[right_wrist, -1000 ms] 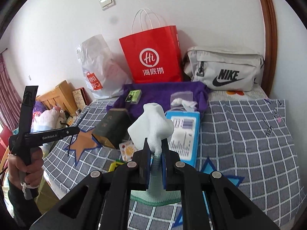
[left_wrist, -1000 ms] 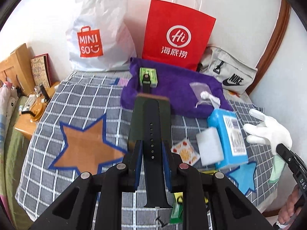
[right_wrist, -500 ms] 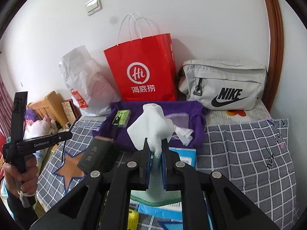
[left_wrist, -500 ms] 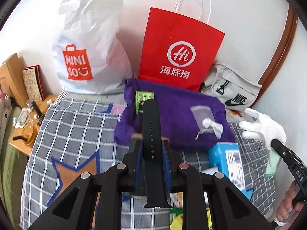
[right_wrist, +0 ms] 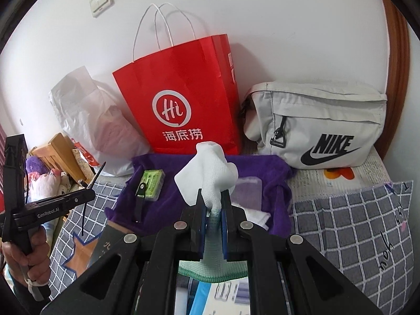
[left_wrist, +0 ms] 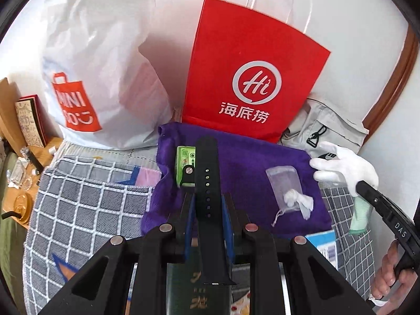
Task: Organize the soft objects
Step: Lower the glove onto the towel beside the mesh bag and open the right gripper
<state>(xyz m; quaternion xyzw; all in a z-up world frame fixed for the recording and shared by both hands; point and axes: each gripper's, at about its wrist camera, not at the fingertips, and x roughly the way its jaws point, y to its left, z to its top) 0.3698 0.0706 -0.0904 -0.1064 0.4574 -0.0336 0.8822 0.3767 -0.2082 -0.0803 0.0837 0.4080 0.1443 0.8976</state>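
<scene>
left hand-held gripper [left_wrist: 207,210] clamps watch strap [left_wrist: 207,173] | right hand-held gripper [right_wrist: 213,204] clamps white glove [right_wrist: 210,176]

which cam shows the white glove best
The right wrist view: the white glove sits centred, pinched in the right gripper. The left wrist view shows it only at the right edge, small and distorted.

Both grippers [left_wrist: 207,204] [right_wrist: 213,204] are matte black — blue pads [right_wrist: 201,211], silver screws [left_wrist: 166,227]; white "GenRobot.AI" and "DAS" markings; bare-skinned hands [right_wrist: 31,257].
</scene>
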